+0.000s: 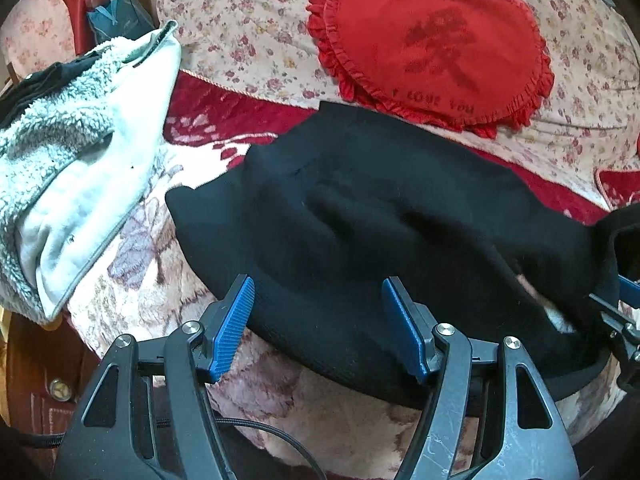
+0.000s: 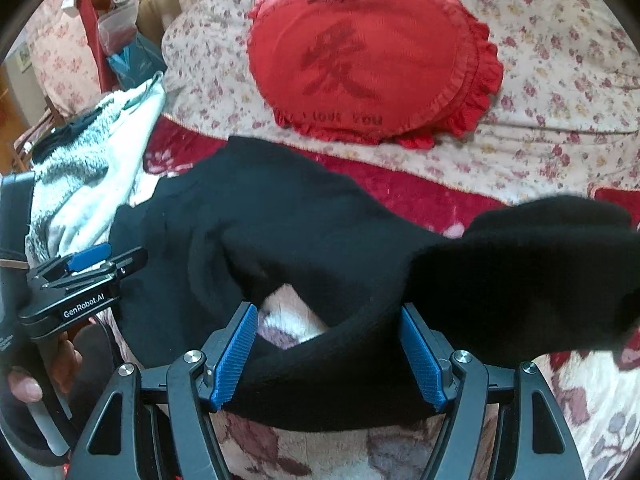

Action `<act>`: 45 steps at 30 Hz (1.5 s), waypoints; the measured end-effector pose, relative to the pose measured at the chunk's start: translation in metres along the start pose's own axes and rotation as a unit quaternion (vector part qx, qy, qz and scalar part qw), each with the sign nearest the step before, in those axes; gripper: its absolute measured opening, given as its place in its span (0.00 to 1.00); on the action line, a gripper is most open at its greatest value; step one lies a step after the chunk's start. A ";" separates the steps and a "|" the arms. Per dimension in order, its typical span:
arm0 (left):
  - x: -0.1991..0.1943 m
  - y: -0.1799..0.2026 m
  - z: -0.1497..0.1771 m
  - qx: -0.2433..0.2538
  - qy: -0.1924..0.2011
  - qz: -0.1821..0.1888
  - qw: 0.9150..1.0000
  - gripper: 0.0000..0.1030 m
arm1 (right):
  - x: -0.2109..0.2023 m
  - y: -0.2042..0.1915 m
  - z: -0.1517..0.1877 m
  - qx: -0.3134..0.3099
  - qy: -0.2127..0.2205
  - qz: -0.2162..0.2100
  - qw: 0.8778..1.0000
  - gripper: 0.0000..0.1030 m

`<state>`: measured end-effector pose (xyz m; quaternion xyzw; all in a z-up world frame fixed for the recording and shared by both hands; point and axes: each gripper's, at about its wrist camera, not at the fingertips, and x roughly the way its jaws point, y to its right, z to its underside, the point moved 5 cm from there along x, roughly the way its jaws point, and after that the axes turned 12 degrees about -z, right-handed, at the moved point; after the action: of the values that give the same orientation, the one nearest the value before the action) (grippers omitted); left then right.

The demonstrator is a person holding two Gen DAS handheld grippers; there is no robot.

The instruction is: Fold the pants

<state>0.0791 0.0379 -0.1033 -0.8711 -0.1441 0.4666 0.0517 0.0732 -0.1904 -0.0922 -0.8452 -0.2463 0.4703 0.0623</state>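
Black pants (image 1: 380, 208) lie crumpled across a floral bed cover (image 1: 132, 280). My left gripper (image 1: 318, 282) is open, with the ribbed near edge of the pants between its blue pads (image 1: 234, 328). In the right wrist view, my right gripper (image 2: 328, 308) is also open, and a band of the pants (image 2: 280, 220) runs across between its fingers. A bulky, blurred fold of the black cloth (image 2: 540, 264) rises on the right. The left gripper (image 2: 92, 264) shows from the side at the pants' left end. The right gripper (image 1: 624, 312) peeks in at the far right edge.
A red heart-shaped pillow (image 1: 432, 44) rests on a flowered quilt (image 1: 240, 32) behind the pants. A white fleece garment (image 1: 80, 152) lies to the left. Bags and wooden furniture (image 2: 132, 52) stand at the far left. A hand (image 2: 24, 388) grips the left tool's handle.
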 end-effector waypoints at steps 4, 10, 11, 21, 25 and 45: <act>0.001 0.004 0.010 0.008 -0.008 0.002 1.000 0.65 | 0.002 0.005 0.022 0.007 -0.028 0.003 1.000 0.68; 0.004 0.008 0.027 0.019 -0.020 0.002 1.000 0.65 | -0.009 0.023 0.066 0.040 -0.054 0.003 0.998 0.68; 0.005 0.009 0.029 0.020 -0.023 0.002 1.000 0.65 | -0.010 0.028 0.074 0.045 -0.060 0.008 0.997 0.68; -0.007 -0.002 0.029 0.002 -0.018 0.010 1.000 0.65 | -0.030 0.038 0.093 0.063 -0.058 0.002 0.996 0.66; -0.015 -0.015 0.019 -0.014 -0.005 0.004 1.000 0.65 | -0.057 0.039 0.079 0.056 -0.021 0.005 0.998 0.66; 0.015 -0.068 -0.003 -0.069 -0.019 -0.044 0.996 0.65 | -0.060 0.060 0.055 0.073 -0.033 0.055 0.995 0.66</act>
<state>0.0753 0.1070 -0.0983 -0.8566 -0.2151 0.4689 0.0096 0.0227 -0.2777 -0.0971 -0.8348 -0.1664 0.5171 0.0895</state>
